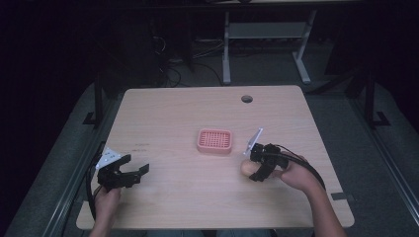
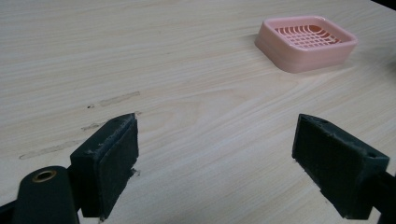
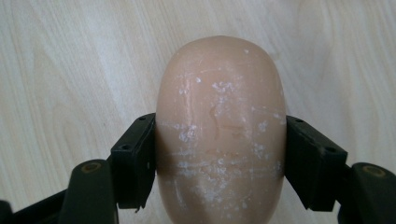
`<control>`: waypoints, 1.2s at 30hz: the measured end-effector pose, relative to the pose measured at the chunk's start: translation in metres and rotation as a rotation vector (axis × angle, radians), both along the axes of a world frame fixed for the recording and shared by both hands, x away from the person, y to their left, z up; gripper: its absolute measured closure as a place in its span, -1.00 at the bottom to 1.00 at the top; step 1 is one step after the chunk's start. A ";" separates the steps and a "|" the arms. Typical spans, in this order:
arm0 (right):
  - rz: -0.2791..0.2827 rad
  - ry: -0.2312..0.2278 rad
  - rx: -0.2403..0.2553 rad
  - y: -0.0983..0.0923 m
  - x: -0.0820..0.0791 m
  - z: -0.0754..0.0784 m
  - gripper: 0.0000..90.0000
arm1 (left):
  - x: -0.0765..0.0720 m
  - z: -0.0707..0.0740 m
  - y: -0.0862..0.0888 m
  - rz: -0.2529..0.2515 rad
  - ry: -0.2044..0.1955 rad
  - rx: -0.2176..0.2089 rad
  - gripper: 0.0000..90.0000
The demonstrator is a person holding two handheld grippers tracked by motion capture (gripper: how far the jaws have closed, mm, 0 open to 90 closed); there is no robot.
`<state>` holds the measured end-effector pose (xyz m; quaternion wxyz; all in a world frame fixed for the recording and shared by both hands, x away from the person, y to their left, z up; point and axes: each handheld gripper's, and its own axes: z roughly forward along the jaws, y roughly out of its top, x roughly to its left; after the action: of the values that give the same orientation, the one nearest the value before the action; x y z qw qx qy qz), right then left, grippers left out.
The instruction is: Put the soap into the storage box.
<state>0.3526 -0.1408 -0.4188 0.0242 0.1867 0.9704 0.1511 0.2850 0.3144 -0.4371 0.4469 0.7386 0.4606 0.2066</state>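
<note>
The right tool (image 1: 256, 169) was clamped on a peach-coloured bar of soap (image 3: 219, 130), its two black jaws pressing the bar's flanks from either side, as the right gripper view made plain. The soap's surface was scuffed and flecked with white. In the high view the bar (image 1: 246, 168) sat at the tool's tip, to the right of and a little nearer the person than the pink soap dish (image 1: 215, 141), which stood near the middle of the tabletop (image 1: 188, 197). Whether the soap was clear of the wood or resting on it was hard to judge from that height; the close view suggested it was held just above the surface.

The left tool (image 1: 124, 174) was over the near left part of the tabletop, well apart from the dish, its jaws wide apart with nothing between them. Its own camera looked across bare wood toward the dish (image 2: 306, 43), whose slatted tray was empty.

By this reading, the pick-up was done: the soap was secured. What remained was the carry across to the dish, setting the bar down on the slats, and letting go. The left tool had no part in it so far.
</note>
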 end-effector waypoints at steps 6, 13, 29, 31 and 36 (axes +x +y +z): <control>0.018 -0.002 0.013 0.010 0.007 0.007 -0.29 | 0.000 0.000 0.000 0.011 0.004 -0.013 -0.68; 0.030 -0.007 0.038 0.016 0.013 0.013 -0.29 | 0.000 0.000 -0.001 0.007 0.000 -0.009 -0.68; 0.045 -0.023 0.042 0.027 0.024 0.023 -0.29 | 0.000 0.000 0.000 0.007 -0.005 -0.008 -0.68; 0.048 -0.024 0.042 0.028 0.026 0.024 -0.29 | 0.000 0.000 0.000 0.010 -0.004 -0.012 -0.68; 0.054 -0.025 0.044 0.032 0.030 0.026 -0.29 | 0.000 0.000 0.000 0.013 -0.003 -0.015 -0.68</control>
<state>0.3825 -0.1092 -0.3932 0.0283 0.1591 0.9712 0.1751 0.2851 0.3148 -0.4369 0.4516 0.7321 0.4661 0.2071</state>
